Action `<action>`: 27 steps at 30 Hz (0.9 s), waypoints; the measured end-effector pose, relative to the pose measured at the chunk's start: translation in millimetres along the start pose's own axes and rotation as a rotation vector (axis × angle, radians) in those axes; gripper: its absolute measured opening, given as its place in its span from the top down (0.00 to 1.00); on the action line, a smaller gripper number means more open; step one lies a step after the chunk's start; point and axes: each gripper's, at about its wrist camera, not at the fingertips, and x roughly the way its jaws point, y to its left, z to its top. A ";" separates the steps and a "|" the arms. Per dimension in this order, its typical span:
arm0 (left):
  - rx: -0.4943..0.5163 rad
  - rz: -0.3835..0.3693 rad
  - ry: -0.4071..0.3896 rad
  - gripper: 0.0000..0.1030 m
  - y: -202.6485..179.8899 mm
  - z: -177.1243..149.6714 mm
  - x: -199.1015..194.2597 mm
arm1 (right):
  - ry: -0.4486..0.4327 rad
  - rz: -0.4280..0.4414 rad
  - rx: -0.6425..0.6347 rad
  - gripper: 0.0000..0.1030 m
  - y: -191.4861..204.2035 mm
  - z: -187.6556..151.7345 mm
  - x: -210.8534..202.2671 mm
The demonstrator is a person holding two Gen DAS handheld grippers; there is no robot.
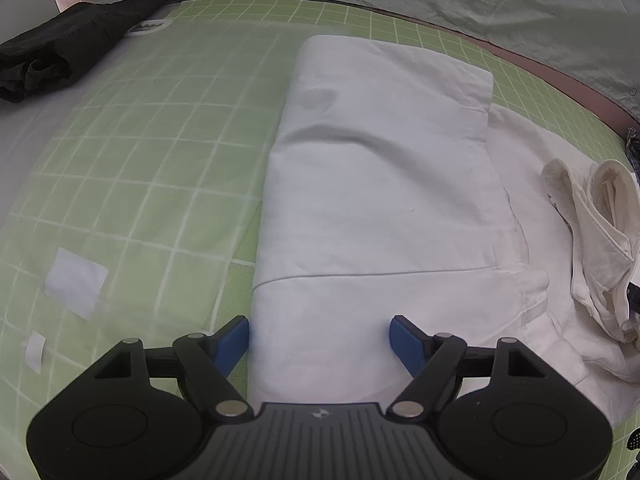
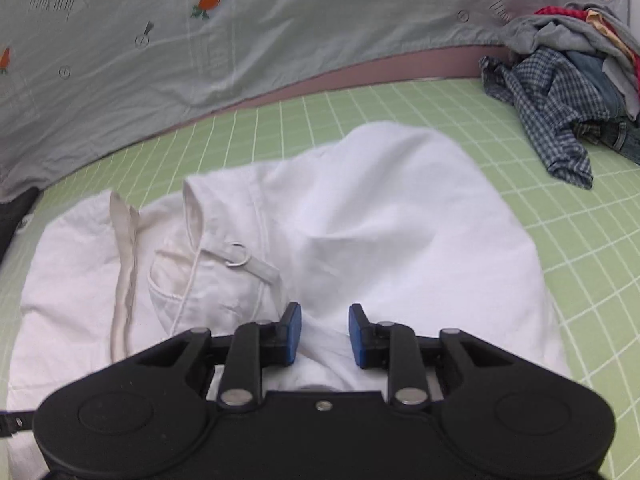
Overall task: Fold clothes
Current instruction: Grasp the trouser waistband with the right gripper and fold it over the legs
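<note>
White woven-cotton garment (image 1: 380,200), trousers or shorts by the pocket and waistband, is lying partly folded on the green grid-lined cutting mat (image 1: 132,184); the left view is showing one panel doubled over into a long rectangle, the right view the waistband end with a metal D-ring on a fabric tab (image 2: 239,255) and a loose drawstring. Left gripper (image 1: 319,340) is hovering over the near end of the folded panel, jaws spread wide, gripping nothing. Right gripper (image 2: 325,334) is sitting low over a raised bulge of cloth, jaws parted; fabric is lying between the pads but I'm not seeing it pinched. Judgement: cloth is looking light, soft and floppy with some body from seams and hems, not slippery, not fragile; layers are likely sliding apart if only the top ply is caught. Best holds are the hemmed corners or the thick waistband, avoiding the ring. Legible writing: the grey carrot-print sheet (image 2: 280,32) behind is carrying an arrow graphic reading roughly "LOOK HERE"; no brand label readable on the garment.
</note>
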 end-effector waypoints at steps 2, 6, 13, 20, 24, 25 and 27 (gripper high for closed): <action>-0.002 0.000 0.004 0.21 0.5 0.4 0.9 | -0.012 -0.036 -0.078 0.74 11.6 -18.2 3.1; -0.006 0.001 0.011 0.20 1.6 1.2 2.8 | -0.019 -0.071 -0.141 0.73 19.7 -19.0 1.7; -0.029 -0.003 0.007 0.20 8.9 5.3 4.7 | -0.002 -0.069 -0.084 0.61 13.6 -7.1 -4.4; -0.055 -0.016 0.002 0.20 16.2 12.0 8.0 | -0.099 -0.090 0.049 0.13 -3.0 6.0 -42.4; -0.044 -0.016 -0.001 0.20 13.8 13.3 8.2 | -0.074 -0.122 0.083 0.11 -12.1 1.7 -41.1; -0.038 -0.017 -0.003 0.20 12.9 13.7 8.0 | -0.066 -0.131 0.089 0.11 -13.4 -0.3 -40.2; -0.025 -0.019 -0.011 0.23 11.5 13.3 6.6 | -0.051 -0.149 0.102 0.11 -16.0 -4.3 -38.7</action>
